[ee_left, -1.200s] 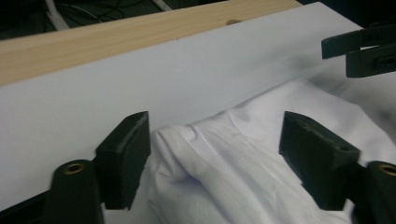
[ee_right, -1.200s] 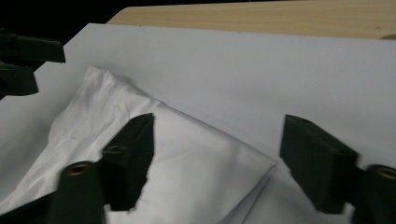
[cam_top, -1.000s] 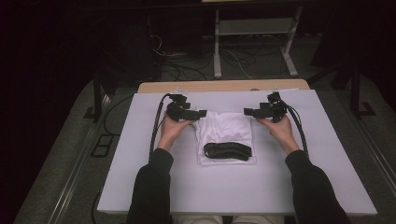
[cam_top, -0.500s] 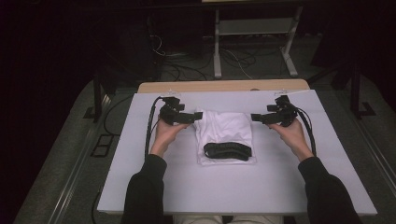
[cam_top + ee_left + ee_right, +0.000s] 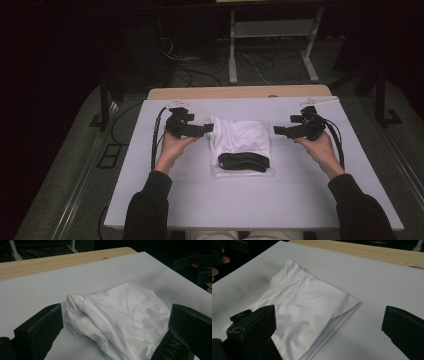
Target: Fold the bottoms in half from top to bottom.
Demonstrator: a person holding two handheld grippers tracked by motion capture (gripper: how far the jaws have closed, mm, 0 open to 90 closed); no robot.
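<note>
A folded white garment (image 5: 241, 140) lies in the middle of the white table cover, with a black band (image 5: 244, 161) across its near end. My left gripper (image 5: 205, 129) sits at the garment's left edge, open, jaws spread wide apart with the cloth (image 5: 120, 322) just ahead of them. My right gripper (image 5: 278, 131) hovers a little to the right of the garment, also open, and its view looks across the folded cloth (image 5: 307, 312). Neither gripper holds anything.
The white cover (image 5: 200, 200) spreads over a wooden table whose far edge (image 5: 240, 93) shows. Black cables trail from both grippers. Beyond the table stand a metal frame (image 5: 272, 45) and floor cables in the dark.
Both hands have drawn outward from the garment, the right one clearly to the right. The garment lies as before.
</note>
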